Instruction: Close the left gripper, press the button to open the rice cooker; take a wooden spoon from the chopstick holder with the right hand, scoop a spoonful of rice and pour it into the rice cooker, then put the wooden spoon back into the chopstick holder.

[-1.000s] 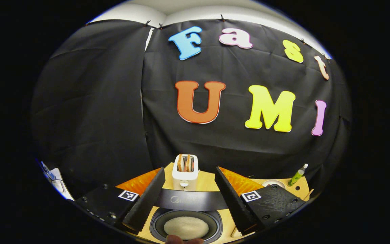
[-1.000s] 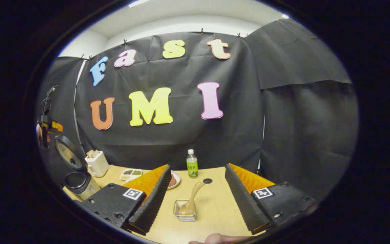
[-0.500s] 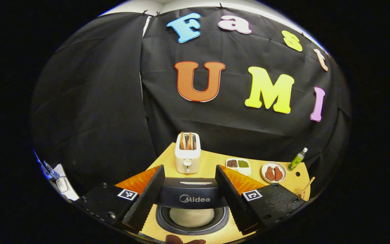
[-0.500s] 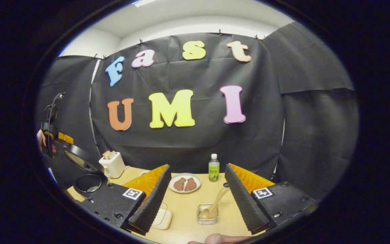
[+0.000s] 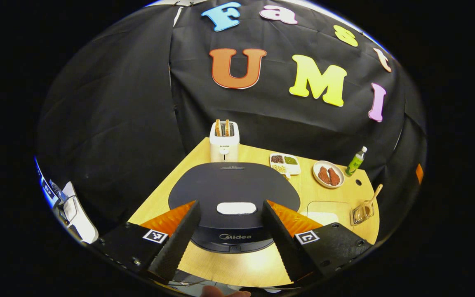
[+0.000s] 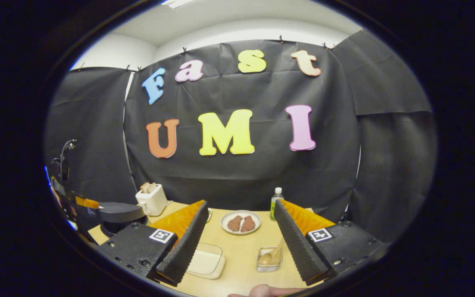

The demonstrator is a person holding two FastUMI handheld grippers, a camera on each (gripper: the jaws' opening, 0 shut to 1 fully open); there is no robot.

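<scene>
The dark rice cooker (image 5: pixel 233 185) stands on the wooden table with its lid down and a white button (image 5: pixel 236 208) near the lid's front. My left gripper (image 5: pixel 231 205) is open just above and in front of the lid, a finger on each side of the button, touching nothing. At the far left of the right gripper view is the same cooker (image 6: pixel 118 213). The wooden spoon (image 6: pixel 271 255) leans in the small clear chopstick holder (image 6: pixel 269 266), close ahead of my open, empty right gripper (image 6: pixel 241 204). A clear rice container (image 6: pixel 205 262) lies left of the holder.
A white toaster (image 5: pixel 224 142) with bread stands behind the cooker. A divided dish (image 5: pixel 285 161), a plate of meat (image 5: pixel 328 175) and a green bottle (image 5: pixel 356 156) line the back. The holder (image 5: pixel 359 212) sits by the table's right edge.
The cooker's lid has come down from open to lying over the pot, hiding the rice inside. The left gripper has tipped downward. The right gripper has turned left, and the holder now sits further right.
</scene>
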